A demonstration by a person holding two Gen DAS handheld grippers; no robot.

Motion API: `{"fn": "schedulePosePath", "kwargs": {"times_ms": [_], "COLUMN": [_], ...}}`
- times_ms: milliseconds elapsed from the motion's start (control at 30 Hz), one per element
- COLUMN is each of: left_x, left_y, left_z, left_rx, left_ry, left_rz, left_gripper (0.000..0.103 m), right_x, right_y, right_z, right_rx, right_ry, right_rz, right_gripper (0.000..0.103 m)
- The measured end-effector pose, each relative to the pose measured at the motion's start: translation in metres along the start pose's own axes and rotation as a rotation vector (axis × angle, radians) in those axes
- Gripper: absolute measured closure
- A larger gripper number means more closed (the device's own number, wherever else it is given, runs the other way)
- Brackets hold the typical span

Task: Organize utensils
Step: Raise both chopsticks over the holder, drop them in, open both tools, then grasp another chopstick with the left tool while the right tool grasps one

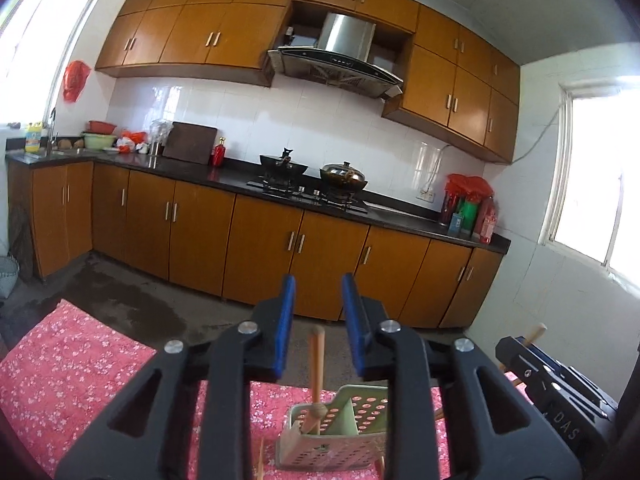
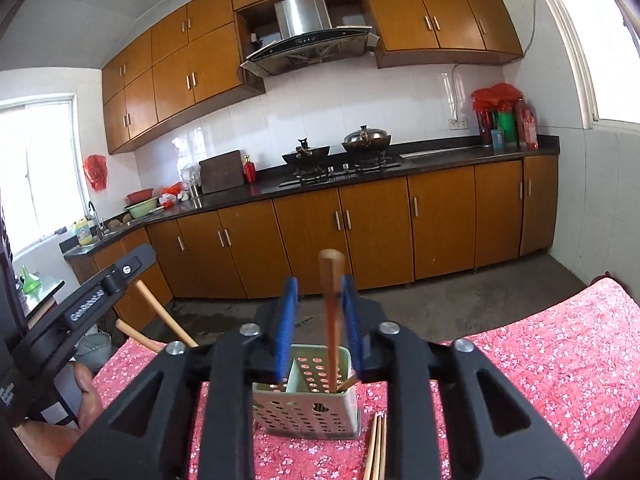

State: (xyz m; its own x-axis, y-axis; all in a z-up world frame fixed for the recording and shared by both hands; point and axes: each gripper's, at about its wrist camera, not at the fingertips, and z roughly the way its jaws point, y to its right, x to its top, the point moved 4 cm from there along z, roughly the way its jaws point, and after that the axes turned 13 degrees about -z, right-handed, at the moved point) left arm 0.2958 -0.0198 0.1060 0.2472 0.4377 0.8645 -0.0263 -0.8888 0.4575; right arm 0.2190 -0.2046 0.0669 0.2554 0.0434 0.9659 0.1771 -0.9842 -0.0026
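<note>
Blue-padded left hand-held gripper (image 1: 318, 324): jaws slightly apart, wooden utensil (image 1: 316, 364) upright between them, untouched, seated in green holder (image 1: 340, 440) just below-ahead. Right hand-held gripper (image 2: 318, 320): likewise parted around upright wooden spatula (image 2: 331, 320), contact unclear. Loose chopsticks (image 2: 376, 448) below-right on pink floral surface (image 2: 540, 352). Beyond: concrete floor, wooden kitchen cabinets.

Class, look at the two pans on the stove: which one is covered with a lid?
The right-hand pan, nearer the red bottles: a shiny domed lid with a knob covers it. The dark wok beside it is uncovered.
</note>
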Motion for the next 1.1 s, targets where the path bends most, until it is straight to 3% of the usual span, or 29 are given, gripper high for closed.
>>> {"fn": "schedulePosePath", "kwargs": {"times_ms": [133,233,367,467,533,633,700,933,1100], "left_x": [0.014,0.023,0.02,-0.006,-0.033,-0.075,-0.1,-0.168,-0.193], "left_y": [-0.008,-0.02,-0.057,-0.1,-0.127,-0.157,-0.168,-0.171,-0.162], "left_z": [-0.023,-0.052,-0.084,-0.089,-0.083,-0.073,-0.07,-0.067,-0.059], "left_rx": [0.001,0.002,0.067,0.169,0.231,0.265,0.266,0.209,0.184], "left_ry": [0.012,0.04,0.026,-0.06,-0.147,-0.298,-0.372,-0.565,-0.634], "left_rz": [-0.028,-0.03,-0.049,-0.04,-0.013,-0.012,-0.014,-0.034,-0.01], "left_gripper": [0.076,0.07,0.068,0.068,0.068,0.071,0.074,0.076,0.08], "right_x": [0.01,0.012,-0.015,-0.063,-0.11,-0.169,-0.199,-0.233,-0.238], "right_y": [0.006,0.017,0.041,0.051,0.05,0.039,0.027,0.002,-0.002], "right_z": [-0.022,-0.049,-0.069,-0.056,-0.037,-0.018,-0.011,0.001,-0.001], "right_rx": [-0.023,-0.064,-0.122,-0.131,-0.087,0.002,0.048,0.096,0.049], "right_ry": [0.042,0.07,0.002,-0.167,-0.323,-0.489,-0.563,-0.646,-0.652], "right_rz": [-0.004,0.01,0.042,0.032,0.032,0.057,0.064,0.044,-0.025], "right_gripper": [0.078,0.078,0.078,0.078,0.078,0.088,0.088,0.089,0.095]}}
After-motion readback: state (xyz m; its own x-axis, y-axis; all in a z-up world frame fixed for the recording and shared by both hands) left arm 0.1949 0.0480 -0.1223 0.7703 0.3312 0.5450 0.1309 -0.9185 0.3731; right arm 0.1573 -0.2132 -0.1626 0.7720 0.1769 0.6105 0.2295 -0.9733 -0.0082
